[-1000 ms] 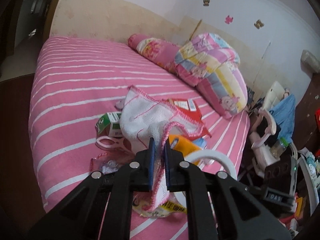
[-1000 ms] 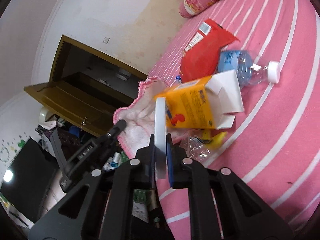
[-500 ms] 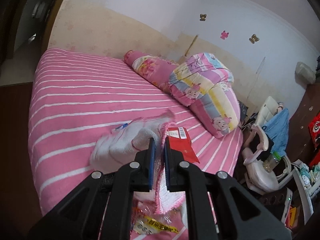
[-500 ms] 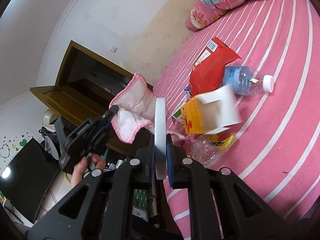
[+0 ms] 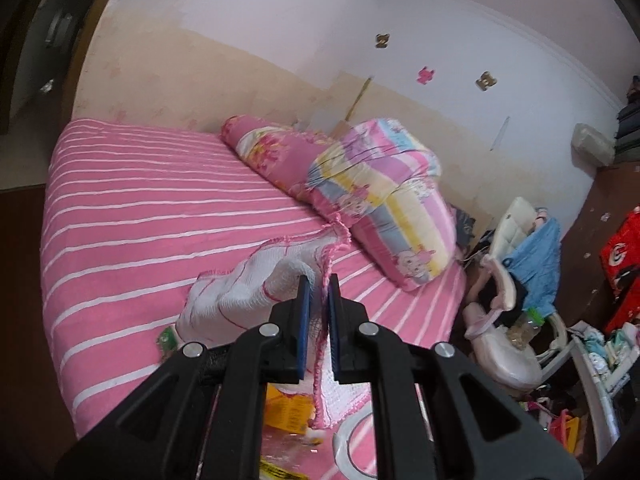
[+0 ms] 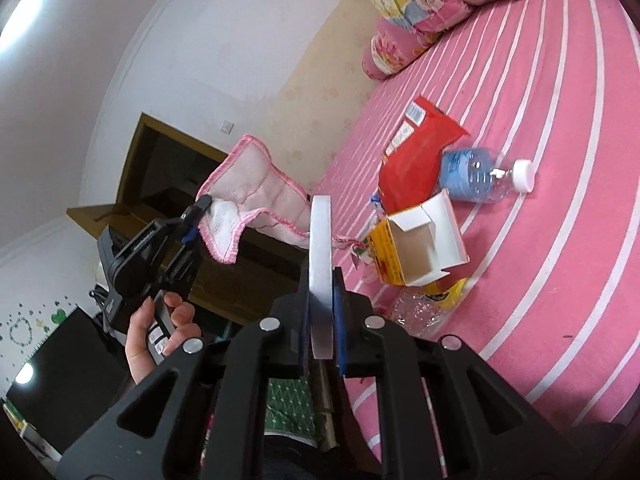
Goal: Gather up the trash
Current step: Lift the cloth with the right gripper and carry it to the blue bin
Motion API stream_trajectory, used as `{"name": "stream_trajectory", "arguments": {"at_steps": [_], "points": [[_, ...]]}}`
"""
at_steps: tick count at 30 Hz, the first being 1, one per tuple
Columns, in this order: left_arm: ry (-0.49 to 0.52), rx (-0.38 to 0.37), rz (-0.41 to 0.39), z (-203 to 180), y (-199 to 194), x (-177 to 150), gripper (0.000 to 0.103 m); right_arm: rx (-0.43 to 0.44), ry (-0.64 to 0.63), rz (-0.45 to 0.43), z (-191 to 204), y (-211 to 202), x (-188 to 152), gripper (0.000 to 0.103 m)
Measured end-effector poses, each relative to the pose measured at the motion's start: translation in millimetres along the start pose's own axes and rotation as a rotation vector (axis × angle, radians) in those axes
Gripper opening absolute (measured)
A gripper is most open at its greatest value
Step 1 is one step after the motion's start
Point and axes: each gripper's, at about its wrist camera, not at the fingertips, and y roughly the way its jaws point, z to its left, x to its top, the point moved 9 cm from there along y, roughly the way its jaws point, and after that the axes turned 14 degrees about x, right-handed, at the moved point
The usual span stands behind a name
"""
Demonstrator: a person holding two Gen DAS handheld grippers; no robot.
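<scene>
Here, the cloth (image 5: 256, 280) hangs limp (white mesh, frilly pink edging).

Trash and bedding on the striped bed, counted

One red snack bag (image 6: 416, 164), one plastic bottle (image 6: 476, 174), one open orange carton (image 6: 416, 248), one clear crumpled wrapper (image 6: 420, 308) lower centre; two pillows (image 5: 384, 196) upper centre; one pink-edged cloth (image 5: 256, 284); three wall stickers (image 5: 426, 75) upper right.

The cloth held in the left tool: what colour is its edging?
Pink edging on a white cloth, shown best in the right wrist view; the left tool grips it.
</scene>
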Motion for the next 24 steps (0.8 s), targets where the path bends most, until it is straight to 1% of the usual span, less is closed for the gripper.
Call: {"name": "stream_trajectory", "arguments": {"at_steps": [4, 10, 14, 16, 19, 22, 24], "points": [[0.018, -0.036, -0.011, -23.6, -20.8, -1.8, 0.008, 0.007, -0.017, -0.031, 16.1, -25.2, 7.7, 0.011], [0.032, -0.096, 0.009, -62.4, -47.7, -25.0, 0.008, -0.011, -0.042, -0.068, 33.6, -69.4, 11.1, 0.011], [0.037, -0.151, 0.039, -95.5, -61.9, -44.4, 0.008, -0.025, -0.048, -0.097, 42.4, -103.4, 11.3, 0.011], [0.049, -0.166, 0.047, -109.5, -66.2, -52.5, 0.008, -0.059, -0.059, -0.113, 44.0, -122.7, 12.7, 0.011], [0.07, -0.215, 0.074, -143.9, -72.6, -71.3, 0.008, -0.097, -0.073, -0.132, 45.2, -146.6, 14.9, 0.011], [0.088, -0.249, 0.1, -169.8, -73.0, -87.1, 0.008, -0.149, -0.097, -0.159, 45.2, -176.7, 18.9, 0.011], [0.105, -0.275, 0.13, -191.9, -69.1, -104.1, 0.008, -0.177, -0.107, -0.175, 44.7, -194.9, 20.3, 0.011]]}}
